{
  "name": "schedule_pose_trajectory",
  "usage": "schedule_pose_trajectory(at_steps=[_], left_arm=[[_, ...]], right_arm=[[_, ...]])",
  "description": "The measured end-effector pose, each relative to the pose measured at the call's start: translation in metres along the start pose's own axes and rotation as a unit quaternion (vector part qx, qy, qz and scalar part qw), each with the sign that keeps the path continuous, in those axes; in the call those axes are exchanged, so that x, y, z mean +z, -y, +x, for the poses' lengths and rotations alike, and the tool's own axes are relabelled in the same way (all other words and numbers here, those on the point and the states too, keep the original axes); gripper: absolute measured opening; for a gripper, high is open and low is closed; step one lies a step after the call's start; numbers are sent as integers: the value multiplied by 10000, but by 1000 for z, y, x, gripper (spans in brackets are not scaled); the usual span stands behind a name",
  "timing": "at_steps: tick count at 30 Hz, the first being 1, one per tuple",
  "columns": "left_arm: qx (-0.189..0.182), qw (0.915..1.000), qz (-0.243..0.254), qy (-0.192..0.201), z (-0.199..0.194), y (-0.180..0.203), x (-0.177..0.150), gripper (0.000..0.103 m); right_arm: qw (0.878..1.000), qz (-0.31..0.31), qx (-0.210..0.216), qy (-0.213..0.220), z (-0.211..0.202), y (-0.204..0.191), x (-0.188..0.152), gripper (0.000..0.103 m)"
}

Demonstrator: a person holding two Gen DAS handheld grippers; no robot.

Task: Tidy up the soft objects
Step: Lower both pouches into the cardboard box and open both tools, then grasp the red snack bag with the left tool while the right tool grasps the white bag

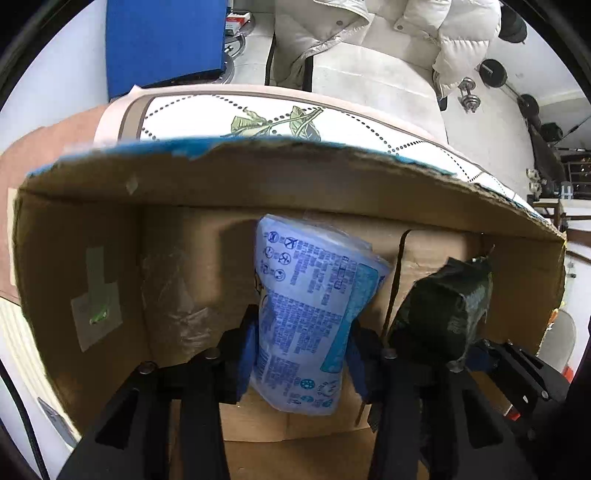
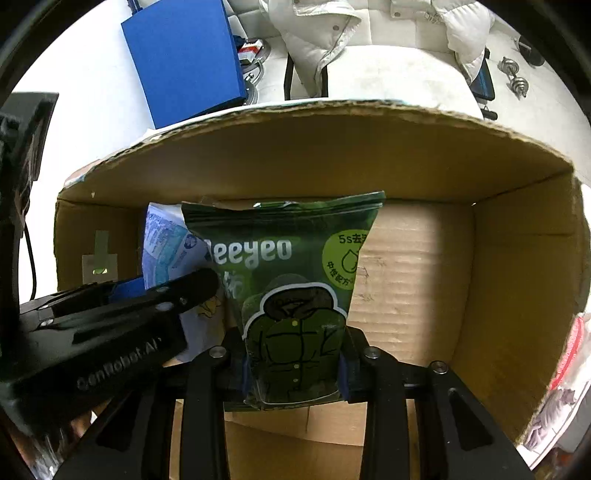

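My left gripper (image 1: 301, 354) is shut on a soft light-blue printed pack (image 1: 310, 314) and holds it inside an open cardboard box (image 1: 258, 177). My right gripper (image 2: 293, 365) is shut on a dark green wipes pack (image 2: 291, 280) with a jacket drawing, also inside the box (image 2: 517, 258). The two packs stand side by side, blue on the left, green on the right. The green pack shows in the left wrist view (image 1: 443, 310). The blue pack (image 2: 166, 240) and the left gripper (image 2: 159, 295) show at the left of the right wrist view.
The box stands on a patterned cloth (image 1: 258, 114). Behind it are a blue board (image 1: 162, 40), a white puffy jacket (image 1: 369, 33) on a pale seat, and dumbbells (image 1: 469, 96) on the floor. Pink and white fabric (image 2: 565, 376) lies outside the box's right wall.
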State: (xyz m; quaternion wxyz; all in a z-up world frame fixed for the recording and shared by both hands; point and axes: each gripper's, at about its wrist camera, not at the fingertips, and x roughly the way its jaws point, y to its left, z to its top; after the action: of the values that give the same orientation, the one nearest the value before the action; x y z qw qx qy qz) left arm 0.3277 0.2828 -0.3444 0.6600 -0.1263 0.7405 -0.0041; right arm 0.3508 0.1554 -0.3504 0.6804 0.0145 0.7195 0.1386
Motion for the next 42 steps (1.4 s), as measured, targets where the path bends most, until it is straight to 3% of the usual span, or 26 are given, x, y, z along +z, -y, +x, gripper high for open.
schedule_pose_trajectory(at_steps=[2,6,8,9,11,13,16,21,25,32,42], left_arm=[[141,9999,-42,75,-5,-2,-1,45],[136,9998,-73,80,-16,-7,-5,60],[115,9997,-154,145,-24,-11,-7,73],[72,9996,-175,193,-28,-12,-9,82],[76,9992,-225,336,-40,-16,-17,87],[130,9986,-216,473,-52,-17,-25,99],[207,9973,-168,688,-68,-14,-41,100],[452,9912,-176,1228,-97,-4,-78,100],[428,9874,-172,1516,-115,0,-106,100],[762,9726,-135,2192,-150,7,-162,103],[712,9640,-113,2559,-183,11,-225,103]], right_arm=[[10000,11,-47,-53,4,3,4,39],[9999,25,-74,-116,-4,7,6,68],[9999,55,-74,-95,-15,11,1,79],[9999,61,-61,-87,-19,12,0,82],[9999,4,-158,-13,-31,15,-5,84],[9992,-103,-374,100,-42,15,-11,89],[9976,-144,-584,340,-62,14,-27,103],[9944,-111,-680,803,-93,12,-58,103],[9905,-165,-771,1126,-115,5,-88,103],[9828,-249,-806,1644,-158,-11,-142,103],[9766,-407,-630,2014,-191,-35,-206,103]])
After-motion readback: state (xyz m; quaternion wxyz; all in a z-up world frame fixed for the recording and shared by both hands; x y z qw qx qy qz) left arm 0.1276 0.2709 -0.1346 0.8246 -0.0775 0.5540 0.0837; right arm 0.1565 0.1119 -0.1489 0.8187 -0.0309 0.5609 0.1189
